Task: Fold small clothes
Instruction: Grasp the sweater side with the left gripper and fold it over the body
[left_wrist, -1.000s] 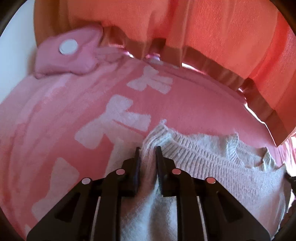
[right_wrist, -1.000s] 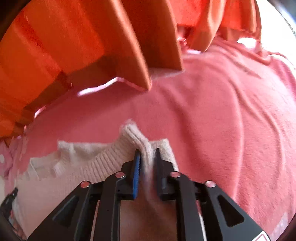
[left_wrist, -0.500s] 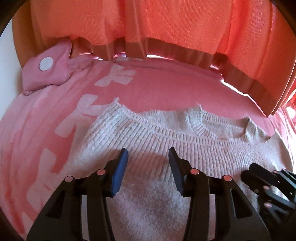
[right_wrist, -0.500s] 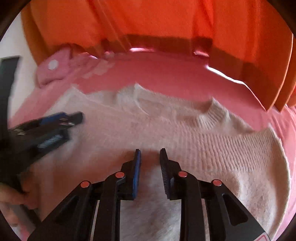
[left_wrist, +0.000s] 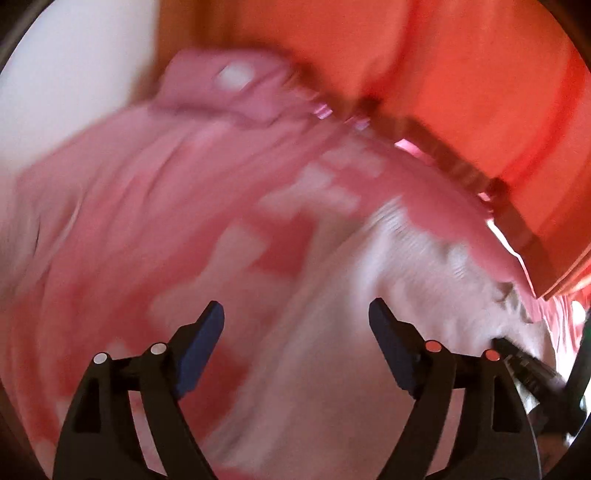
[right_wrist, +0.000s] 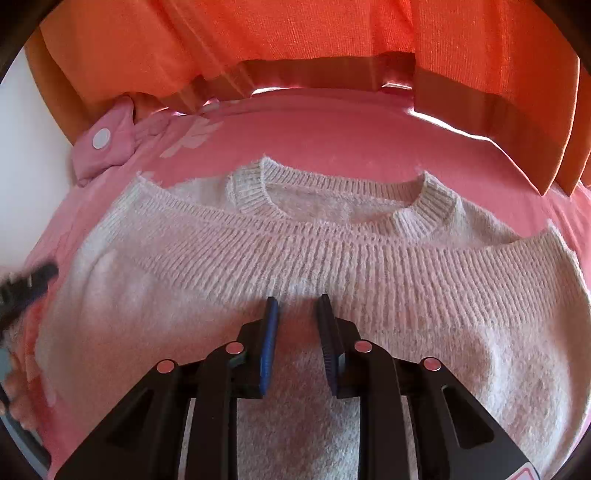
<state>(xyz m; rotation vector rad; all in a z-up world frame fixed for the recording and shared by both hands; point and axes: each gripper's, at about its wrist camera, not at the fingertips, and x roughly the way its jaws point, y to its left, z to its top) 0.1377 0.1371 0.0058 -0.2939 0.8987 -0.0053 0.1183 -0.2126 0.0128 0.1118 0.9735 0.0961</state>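
With the sweater (right_wrist: 295, 258) folded hem-to-neck mid-blanket (right_wrist: 332, 133) | right gripper (right_wrist: 297, 306) hovered over it, jaws slightly apart, empty | left gripper (left_wrist: 295, 314) gaped wide near its left edge, blurred, nothing held.

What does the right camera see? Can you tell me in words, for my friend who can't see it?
A cream sweater lies folded on a pink blanket. The right gripper is over it, slightly open and holding nothing. Orange curtains hang behind.
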